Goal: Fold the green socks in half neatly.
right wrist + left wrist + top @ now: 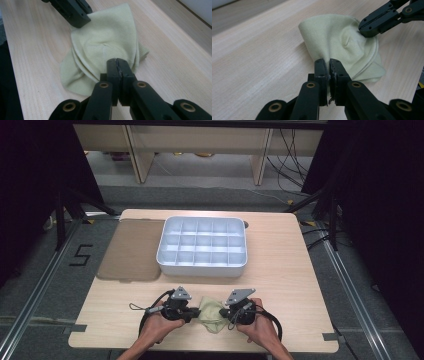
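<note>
1. Cloth (212, 314), pale yellow-green and folded into loose layers, lies on the near part of the wooden counter (290, 270), between the two hands.
2. Left gripper (192, 312) comes at the cloth from the left; in its own view the jaws are pressed nearly together, with a thin fold of the cloth's edge pinched between them.
3. Right gripper (231, 316) meets the cloth from the right; its jaws are pressed together on the opposite edge of the cloth.
4. Between the two grips the cloth rises into a soft hump, while its lower layers rest flat on the counter.
5. Each gripper is held by a hand, the forearms entering from the near edge of the counter.
6. White tray (202, 266) with many small compartments stands farther back at the middle of the counter, well apart from the cloth.
7. Brown mat (131, 250) lies flat just beside the tray's left side.
</note>
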Demonstrator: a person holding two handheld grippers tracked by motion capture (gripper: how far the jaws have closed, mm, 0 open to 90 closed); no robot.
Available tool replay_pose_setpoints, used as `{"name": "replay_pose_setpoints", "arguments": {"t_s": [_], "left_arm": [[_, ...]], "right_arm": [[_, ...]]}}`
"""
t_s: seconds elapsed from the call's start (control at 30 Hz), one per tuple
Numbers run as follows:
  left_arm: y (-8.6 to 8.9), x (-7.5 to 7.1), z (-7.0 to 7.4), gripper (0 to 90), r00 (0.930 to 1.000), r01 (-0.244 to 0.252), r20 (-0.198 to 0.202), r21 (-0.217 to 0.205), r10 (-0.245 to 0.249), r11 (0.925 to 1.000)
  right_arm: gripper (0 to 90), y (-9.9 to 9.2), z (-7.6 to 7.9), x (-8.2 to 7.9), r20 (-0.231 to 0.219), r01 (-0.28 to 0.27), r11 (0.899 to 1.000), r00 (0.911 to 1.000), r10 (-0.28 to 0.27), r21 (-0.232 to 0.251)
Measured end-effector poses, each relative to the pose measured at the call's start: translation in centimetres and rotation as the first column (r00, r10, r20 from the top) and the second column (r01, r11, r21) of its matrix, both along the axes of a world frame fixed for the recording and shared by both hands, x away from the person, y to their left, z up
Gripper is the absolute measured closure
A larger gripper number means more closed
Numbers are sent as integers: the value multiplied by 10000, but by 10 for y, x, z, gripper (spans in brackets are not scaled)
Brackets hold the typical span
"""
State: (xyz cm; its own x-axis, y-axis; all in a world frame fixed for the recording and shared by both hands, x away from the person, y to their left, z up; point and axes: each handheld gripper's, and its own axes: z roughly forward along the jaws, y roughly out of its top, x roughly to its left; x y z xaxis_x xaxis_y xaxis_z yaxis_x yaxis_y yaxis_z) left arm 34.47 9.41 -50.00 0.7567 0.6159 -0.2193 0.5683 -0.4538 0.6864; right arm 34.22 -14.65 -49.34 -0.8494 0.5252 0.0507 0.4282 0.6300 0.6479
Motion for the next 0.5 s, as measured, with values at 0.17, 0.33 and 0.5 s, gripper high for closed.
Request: {"name": "replay_pose_setpoints", "arguments": {"t_s": [0.17,0.33,0.5], "left_arm": [[0,-1,6,840,9997,181,188,78,-182,9998],[2,0,8,839,9997,146,195,105,-148,9998],[3,0,10,839,9996,163,249,125,-166,9998]], "right_arm": [[892,2,7,-2,216,-240,9976,9995,227,642],[892,18,9,-12,43,-706,9953,9975,704,667],[892,34,2,-11,88,-968,9939,9953,965,534]]}}
